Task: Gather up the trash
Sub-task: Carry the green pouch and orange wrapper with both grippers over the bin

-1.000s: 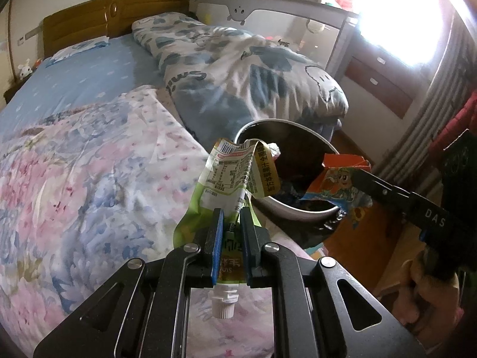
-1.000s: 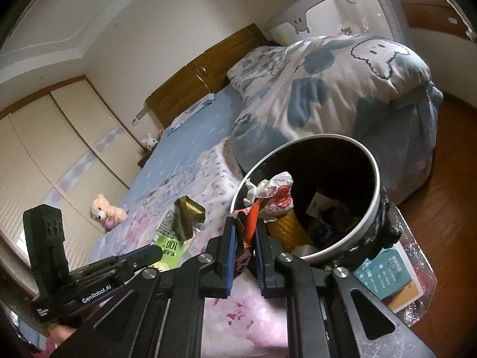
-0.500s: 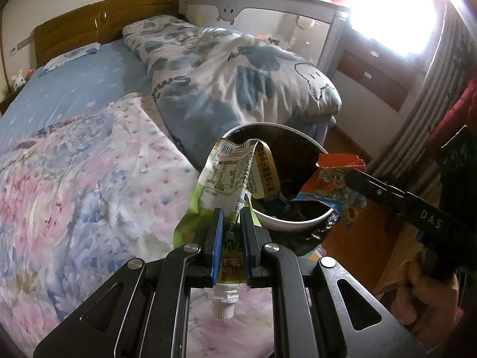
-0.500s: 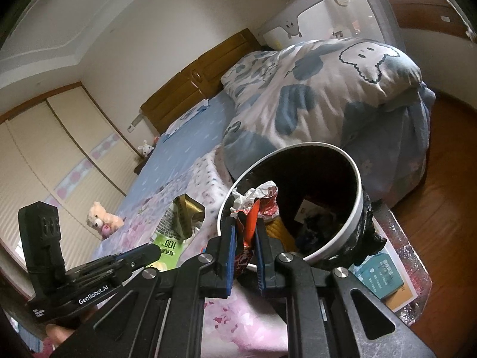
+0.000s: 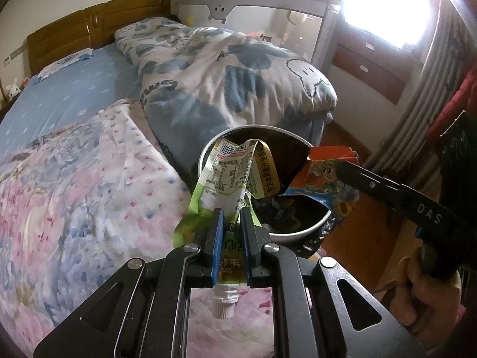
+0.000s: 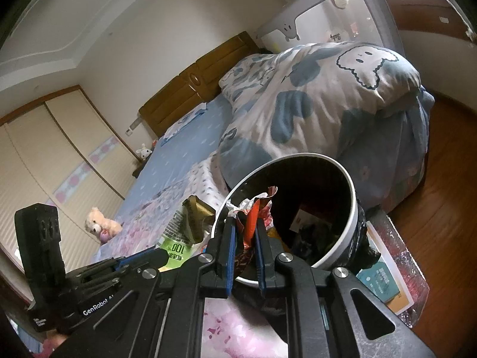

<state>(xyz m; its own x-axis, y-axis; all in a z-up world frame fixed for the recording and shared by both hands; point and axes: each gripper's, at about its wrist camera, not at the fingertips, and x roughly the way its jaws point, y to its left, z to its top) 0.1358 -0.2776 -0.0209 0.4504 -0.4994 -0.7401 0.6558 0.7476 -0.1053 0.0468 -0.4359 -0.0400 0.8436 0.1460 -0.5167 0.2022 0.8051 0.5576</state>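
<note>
Pouch, green, "100" label, clamped in left hand-held gripper; right hand-held gripper ("DAS") pinches orange wrapper.

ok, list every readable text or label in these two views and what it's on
"DAS": side of the right gripper.
"GenRobot": body of the left gripper; the letters after it are cut off.
"100": front of the green drink pouch.
Pouch back: barcode, table and yellow-strip Chinese print too small to read.
Orange snack wrapper: cartoon only.
Book beside the trash bin: blurred.

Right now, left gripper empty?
No: the left gripper is shut on a green juice pouch, its white cap hanging below the jaws.
</note>
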